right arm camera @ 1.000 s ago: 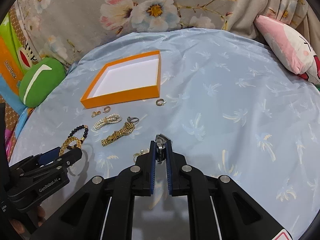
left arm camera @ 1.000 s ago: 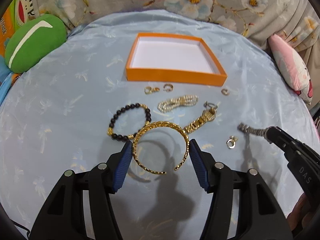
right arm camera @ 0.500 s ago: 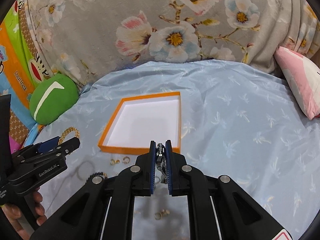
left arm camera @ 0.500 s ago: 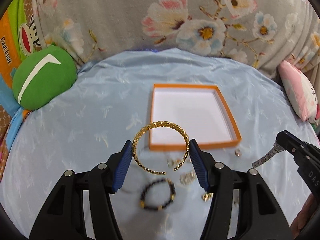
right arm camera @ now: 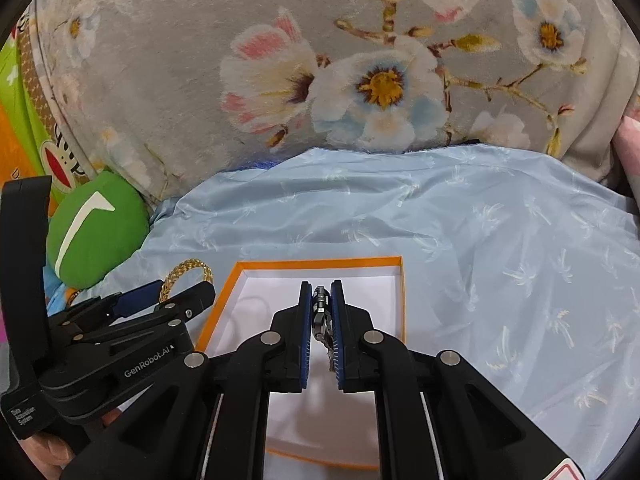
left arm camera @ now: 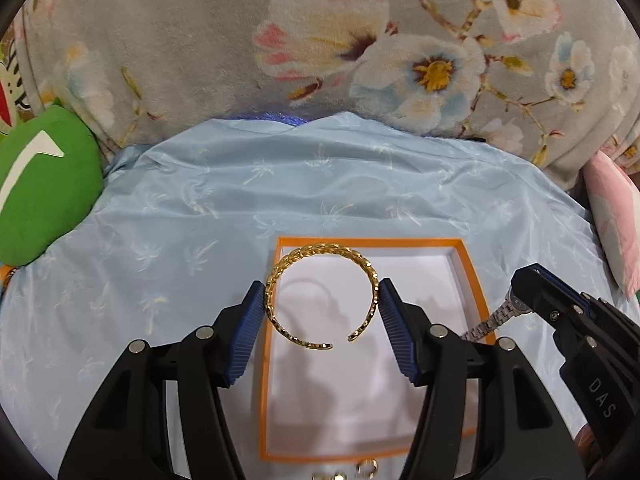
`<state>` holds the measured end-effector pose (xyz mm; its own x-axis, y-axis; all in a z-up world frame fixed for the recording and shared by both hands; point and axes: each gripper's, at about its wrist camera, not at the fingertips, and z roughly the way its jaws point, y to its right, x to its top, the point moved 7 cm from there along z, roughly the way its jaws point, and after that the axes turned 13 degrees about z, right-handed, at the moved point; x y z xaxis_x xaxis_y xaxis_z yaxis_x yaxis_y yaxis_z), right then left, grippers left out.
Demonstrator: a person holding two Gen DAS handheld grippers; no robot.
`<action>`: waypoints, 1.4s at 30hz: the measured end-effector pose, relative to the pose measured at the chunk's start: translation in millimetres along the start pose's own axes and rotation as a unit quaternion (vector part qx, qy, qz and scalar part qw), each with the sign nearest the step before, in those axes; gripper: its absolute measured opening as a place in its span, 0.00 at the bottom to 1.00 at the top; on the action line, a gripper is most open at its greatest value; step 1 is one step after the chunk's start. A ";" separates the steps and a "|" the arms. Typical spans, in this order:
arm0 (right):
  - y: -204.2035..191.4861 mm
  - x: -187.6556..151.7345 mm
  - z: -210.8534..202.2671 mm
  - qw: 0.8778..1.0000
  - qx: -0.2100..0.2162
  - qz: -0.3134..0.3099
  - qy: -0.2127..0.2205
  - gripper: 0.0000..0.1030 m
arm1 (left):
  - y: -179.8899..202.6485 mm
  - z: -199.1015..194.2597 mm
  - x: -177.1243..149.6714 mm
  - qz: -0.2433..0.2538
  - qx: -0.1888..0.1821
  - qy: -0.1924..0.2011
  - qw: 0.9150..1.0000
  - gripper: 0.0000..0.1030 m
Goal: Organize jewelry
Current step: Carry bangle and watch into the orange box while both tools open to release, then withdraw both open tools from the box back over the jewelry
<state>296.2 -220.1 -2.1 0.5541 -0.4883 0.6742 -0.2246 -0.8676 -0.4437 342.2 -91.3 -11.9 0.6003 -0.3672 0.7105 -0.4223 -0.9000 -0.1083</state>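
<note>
My left gripper [left arm camera: 322, 298] is shut on a gold open cuff bangle [left arm camera: 316, 256] and holds it above the orange box with a white inside [left arm camera: 472, 280]. My right gripper [right arm camera: 321, 294] is shut on a silver link watch [right arm camera: 320, 306], whose band hangs between the pads over the same box [right arm camera: 320, 262]. In the left wrist view the right gripper [left arm camera: 524, 280] shows at the right with the silver band [left arm camera: 490, 322] dangling over the box's right wall. In the right wrist view the left gripper [right arm camera: 180, 296] holds the bangle [right arm camera: 188, 270] at the box's left edge.
Small gold rings [left arm camera: 366, 469] lie just in front of the box. A green cushion [left arm camera: 44, 196] sits at the left edge of the light blue cloth [left arm camera: 200, 216]. A pink plush [left arm camera: 616, 224] lies at the right. A floral blanket [left arm camera: 360, 48] rises behind.
Both grippers have lifted off the cloth with their pieces and moved forward over the orange box. The other jewelry has dropped out of view below.
</note>
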 end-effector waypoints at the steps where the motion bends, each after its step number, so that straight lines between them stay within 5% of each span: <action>1: 0.9 1.8 6.6 1.000 0.005 0.005 -0.001 0.09 | -0.4 8.7 2.3 -0.002 -0.002 -0.002 1.000 0.54; 11: 26.1 -17.0 66.6 0.999 -0.032 0.015 -0.036 0.09 | 2.9 72.2 -9.8 -0.005 -0.011 -0.037 0.999 0.54; 22: 39.1 -40.3 73.2 0.995 -0.075 -0.008 -0.057 0.11 | 15.7 81.8 -34.5 0.043 0.001 -0.058 0.997 0.61; 26: 37.2 -36.9 58.2 0.997 -0.066 -0.006 -0.046 0.14 | 17.8 78.0 -36.0 0.051 0.000 -0.052 0.997 0.77; 34: 30.2 -46.0 6.8 0.998 -0.058 -0.020 -0.022 0.16 | 21.5 42.5 -47.5 0.055 -0.003 -0.022 0.998 0.77; 42: 37.5 -92.4 -58.8 0.998 -0.061 -0.026 -0.016 0.16 | 10.8 -25.2 -90.6 0.050 0.012 -0.008 0.999 0.77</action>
<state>189.5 -213.1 -46.3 0.5919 -0.4416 0.6743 -0.2905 -0.8972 -0.3326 266.1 -61.9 -60.0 0.5670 -0.4591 0.6839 -0.4640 -0.8640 -0.1953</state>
